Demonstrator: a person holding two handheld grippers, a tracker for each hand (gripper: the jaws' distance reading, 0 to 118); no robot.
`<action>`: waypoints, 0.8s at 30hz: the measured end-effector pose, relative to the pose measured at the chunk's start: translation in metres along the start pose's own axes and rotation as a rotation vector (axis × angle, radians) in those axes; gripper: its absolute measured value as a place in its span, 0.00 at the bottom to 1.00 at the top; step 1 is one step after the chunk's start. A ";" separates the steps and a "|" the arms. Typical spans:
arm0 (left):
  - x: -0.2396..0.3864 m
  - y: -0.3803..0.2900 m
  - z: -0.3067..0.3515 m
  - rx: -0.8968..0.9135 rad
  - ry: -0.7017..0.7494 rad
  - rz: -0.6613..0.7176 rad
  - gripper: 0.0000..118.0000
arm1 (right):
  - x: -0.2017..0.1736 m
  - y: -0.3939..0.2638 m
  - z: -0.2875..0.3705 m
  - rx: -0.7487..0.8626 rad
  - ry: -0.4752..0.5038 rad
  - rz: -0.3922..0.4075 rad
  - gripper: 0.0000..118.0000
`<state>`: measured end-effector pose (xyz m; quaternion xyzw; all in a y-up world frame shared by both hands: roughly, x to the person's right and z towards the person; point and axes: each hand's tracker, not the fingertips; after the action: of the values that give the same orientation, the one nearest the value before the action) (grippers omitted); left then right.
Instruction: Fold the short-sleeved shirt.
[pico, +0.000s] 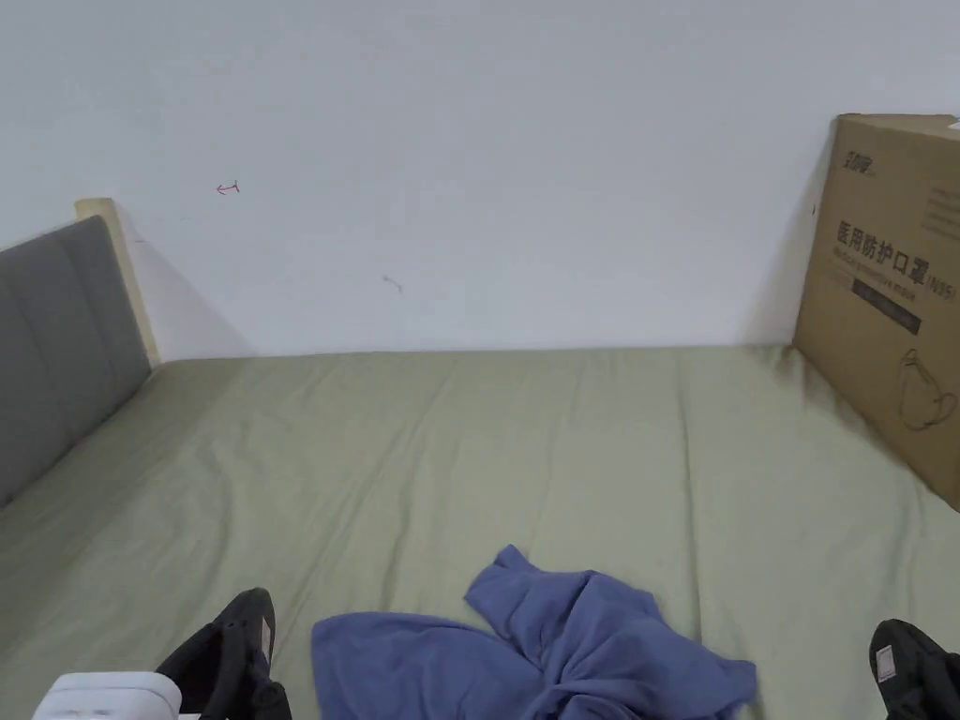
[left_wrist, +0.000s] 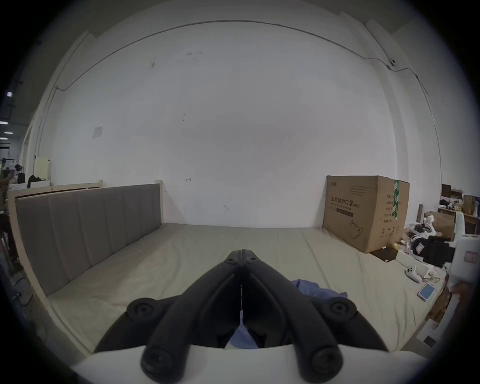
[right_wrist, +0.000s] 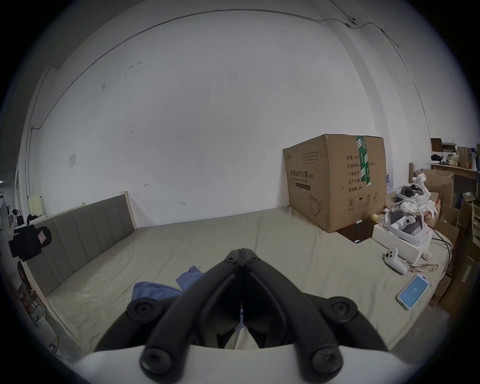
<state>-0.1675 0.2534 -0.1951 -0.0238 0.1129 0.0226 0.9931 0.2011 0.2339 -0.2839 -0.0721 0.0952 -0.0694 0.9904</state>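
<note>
A blue short-sleeved shirt (pico: 553, 647) lies crumpled on the green bed sheet (pico: 487, 441) near the front edge. In the head view my left gripper (pico: 246, 637) hovers just left of the shirt and my right gripper (pico: 905, 661) is off to its right, apart from the cloth. In the left gripper view my left gripper (left_wrist: 241, 251) is shut with nothing between its jaws, and the shirt (left_wrist: 315, 288) peeks out behind it. The right gripper (right_wrist: 241, 250) is likewise shut and empty, with the shirt (right_wrist: 158, 288) to its lower left.
A large cardboard box (pico: 891, 291) stands on the bed at the right against the white wall. A grey padded headboard (pico: 56, 347) bounds the left side. In the right gripper view, a phone (right_wrist: 413, 291), a white controller (right_wrist: 394, 259) and headsets (right_wrist: 405, 223) lie at the bed's right edge.
</note>
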 end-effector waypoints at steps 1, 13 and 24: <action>-0.001 0.000 -0.001 -0.011 0.003 -0.010 0.00 | -0.001 0.002 -0.001 -0.006 0.003 0.001 0.00; -0.078 -0.023 -0.282 -0.919 -0.147 0.215 0.00 | -0.002 0.005 -0.035 -0.126 0.058 0.037 0.00; -0.082 -0.159 -0.371 -1.013 -0.060 0.137 0.95 | 0.005 -0.029 -0.074 -0.278 0.044 0.068 0.00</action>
<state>-0.3225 0.0716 -0.5305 -0.4941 0.0606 0.1403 0.8559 0.1875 0.1952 -0.3523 -0.2038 0.1280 -0.0235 0.9703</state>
